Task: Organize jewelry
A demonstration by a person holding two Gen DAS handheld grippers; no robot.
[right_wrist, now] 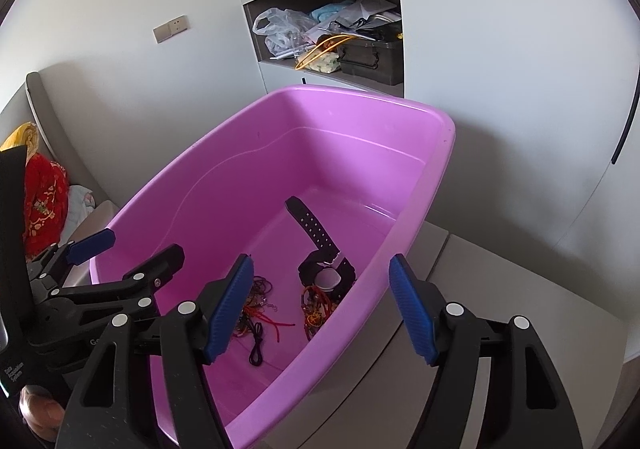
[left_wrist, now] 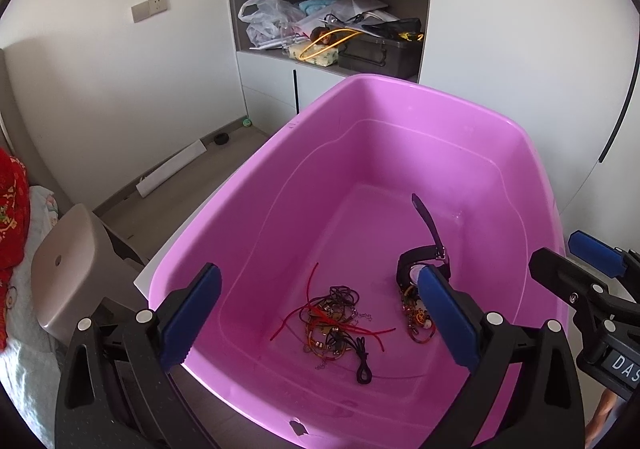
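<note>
Hovering over the pink tub (left_wrist: 532, 153), left gripper (left_wrist: 320, 313) spread wide with nothing between its pads, right gripper (right_wrist: 322, 313) also released and empty. Tangled cord bracelets (left_wrist: 334, 323) lie on the tub floor; black watch (left_wrist: 424, 257) sits just beside them with a beaded bracelet (left_wrist: 416, 319) at its near side.

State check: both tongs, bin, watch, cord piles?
left tongs: open, empty, over the bin
right tongs: open, empty, astride the bin's right rim
pink bin: upright, no lid
watch: in the bin, strap unbuckled
tangled cords: loose heap on the bin floor
bracelets: heap beside the watch
</note>
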